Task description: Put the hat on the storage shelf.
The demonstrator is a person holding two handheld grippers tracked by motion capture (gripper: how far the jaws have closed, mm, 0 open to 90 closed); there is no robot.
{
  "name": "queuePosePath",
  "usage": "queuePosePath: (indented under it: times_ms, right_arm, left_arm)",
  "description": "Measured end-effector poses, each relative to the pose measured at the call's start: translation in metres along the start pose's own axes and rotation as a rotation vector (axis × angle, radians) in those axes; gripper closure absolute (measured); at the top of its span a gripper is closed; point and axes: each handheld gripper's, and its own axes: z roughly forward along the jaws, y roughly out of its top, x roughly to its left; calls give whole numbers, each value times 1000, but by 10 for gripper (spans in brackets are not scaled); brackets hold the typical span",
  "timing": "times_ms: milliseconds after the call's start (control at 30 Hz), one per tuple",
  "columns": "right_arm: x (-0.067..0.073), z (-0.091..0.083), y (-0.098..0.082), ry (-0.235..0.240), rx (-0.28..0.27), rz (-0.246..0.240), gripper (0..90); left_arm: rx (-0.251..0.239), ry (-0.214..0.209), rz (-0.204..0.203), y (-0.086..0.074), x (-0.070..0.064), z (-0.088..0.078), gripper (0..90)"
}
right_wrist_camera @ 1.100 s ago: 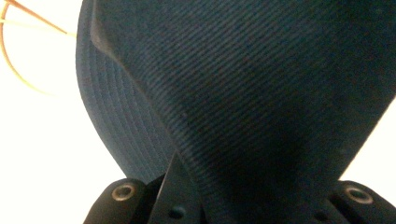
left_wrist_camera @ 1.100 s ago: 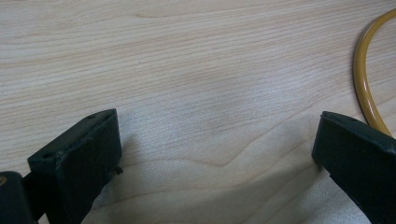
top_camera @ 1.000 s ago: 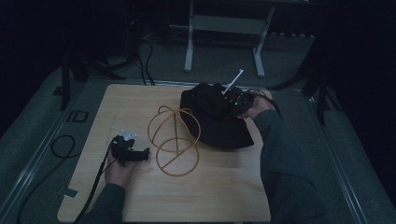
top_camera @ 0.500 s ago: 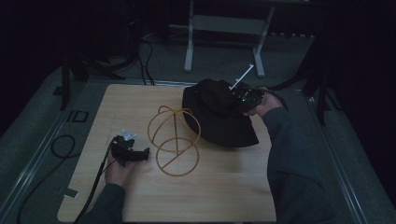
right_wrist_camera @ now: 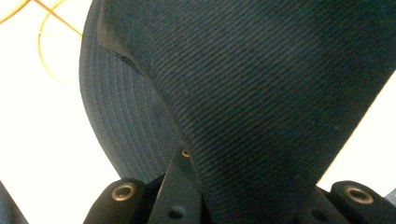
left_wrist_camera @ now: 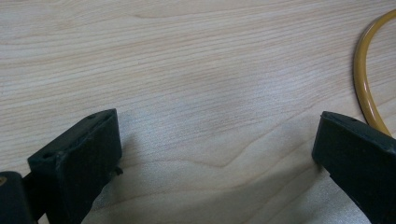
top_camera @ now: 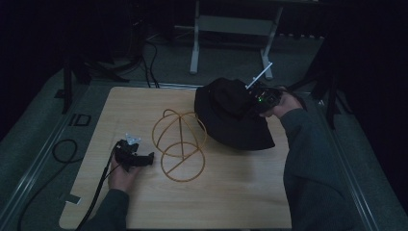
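My right gripper (top_camera: 250, 107) pinches the black hat (top_camera: 231, 115) by its crown to lift it; my left gripper (top_camera: 146, 158) rests released beside the wire stand (top_camera: 179, 144).

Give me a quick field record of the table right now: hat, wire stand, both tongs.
hat: black bucket hat, far right part of the wooden table, crown pinched and pulled up
right tongs: shut on the hat's crown fabric
wire stand: yellow wire hat stand, mid-table, left of the hat, nothing on it
left tongs: open, nothing between them, low over the table left of the stand's base ring
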Motion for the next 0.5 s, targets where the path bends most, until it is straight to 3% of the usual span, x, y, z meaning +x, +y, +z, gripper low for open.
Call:
queuePosePath:
  times_ms: [500]
  right_arm:
    - [2,-17,-6,15,-38,-15,874]
  left_arm:
    - [-2,1,2,0,0,0,16]
